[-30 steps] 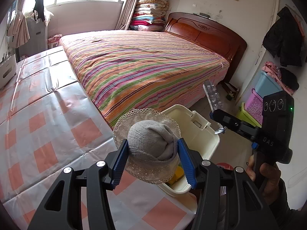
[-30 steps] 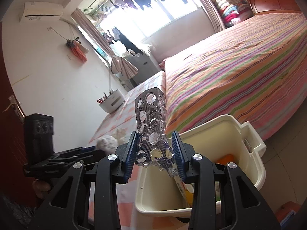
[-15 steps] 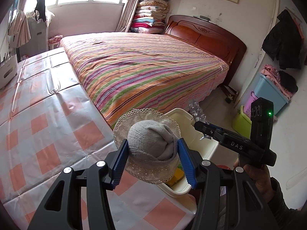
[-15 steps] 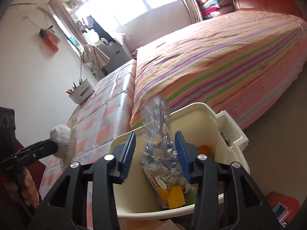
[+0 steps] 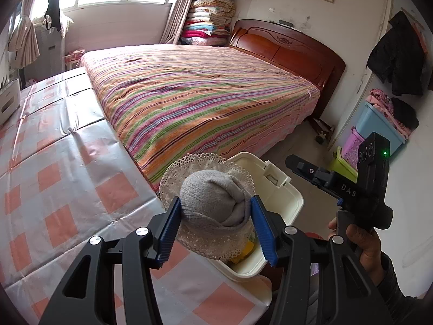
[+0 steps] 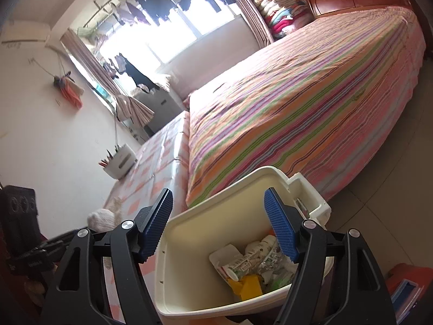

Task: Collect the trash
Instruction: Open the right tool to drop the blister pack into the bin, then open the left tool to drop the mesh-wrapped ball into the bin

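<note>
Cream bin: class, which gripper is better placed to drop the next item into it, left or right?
Left. The left gripper is shut on a grey lace-trimmed sock beside the cream bin. The right gripper hangs open and empty over the bin.

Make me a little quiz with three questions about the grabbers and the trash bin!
1. True or false: the right gripper is open with nothing in it.
2. What is the left gripper squeezing? A) a bottle B) a gray knitted hat with a lace brim C) a book
3. Fill in: the cream bin has ____ at its bottom.

Key: 1 true; 2 B; 3 trash
</note>
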Motion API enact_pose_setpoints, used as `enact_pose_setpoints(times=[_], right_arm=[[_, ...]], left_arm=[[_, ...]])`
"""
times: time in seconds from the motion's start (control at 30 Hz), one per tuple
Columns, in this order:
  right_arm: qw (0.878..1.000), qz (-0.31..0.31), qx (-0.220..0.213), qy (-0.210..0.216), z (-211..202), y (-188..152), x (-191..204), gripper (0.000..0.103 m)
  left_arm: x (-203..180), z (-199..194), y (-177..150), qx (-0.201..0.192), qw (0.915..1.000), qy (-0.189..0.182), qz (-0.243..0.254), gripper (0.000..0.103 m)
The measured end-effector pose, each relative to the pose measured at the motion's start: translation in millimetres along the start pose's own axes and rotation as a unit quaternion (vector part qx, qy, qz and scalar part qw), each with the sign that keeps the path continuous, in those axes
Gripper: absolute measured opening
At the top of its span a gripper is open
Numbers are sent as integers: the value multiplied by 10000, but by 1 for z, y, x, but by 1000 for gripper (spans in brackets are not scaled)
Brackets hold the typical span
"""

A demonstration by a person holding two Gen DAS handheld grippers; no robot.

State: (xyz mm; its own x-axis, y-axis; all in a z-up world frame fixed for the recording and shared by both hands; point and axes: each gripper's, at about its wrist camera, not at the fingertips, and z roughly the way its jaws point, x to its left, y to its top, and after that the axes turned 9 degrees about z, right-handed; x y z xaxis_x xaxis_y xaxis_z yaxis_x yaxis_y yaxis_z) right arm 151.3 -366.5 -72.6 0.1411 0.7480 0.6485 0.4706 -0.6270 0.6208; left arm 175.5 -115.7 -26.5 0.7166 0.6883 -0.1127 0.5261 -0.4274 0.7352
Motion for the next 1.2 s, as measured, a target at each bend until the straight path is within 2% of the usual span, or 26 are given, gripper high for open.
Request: enact_pose_setpoints(times=[0.6,1.1,1.13,1.2], right_arm=[[9992,219,-132,296,-6,-13,-10,70],[9991,200,-197,317,-14,-15,-14,70],[9992,190,-188,309,-13,-16,-14,70],[9992,186,-186,297,-13,-17,-13,70]], left_arm=[[-34,41,9,277,9992,-185,211,51],[-37,53,5,364,9989,-239,167,53],[-38,53,5,368,9989,-239,191,55],[-39,51,5,315,9990,-236,225,65]])
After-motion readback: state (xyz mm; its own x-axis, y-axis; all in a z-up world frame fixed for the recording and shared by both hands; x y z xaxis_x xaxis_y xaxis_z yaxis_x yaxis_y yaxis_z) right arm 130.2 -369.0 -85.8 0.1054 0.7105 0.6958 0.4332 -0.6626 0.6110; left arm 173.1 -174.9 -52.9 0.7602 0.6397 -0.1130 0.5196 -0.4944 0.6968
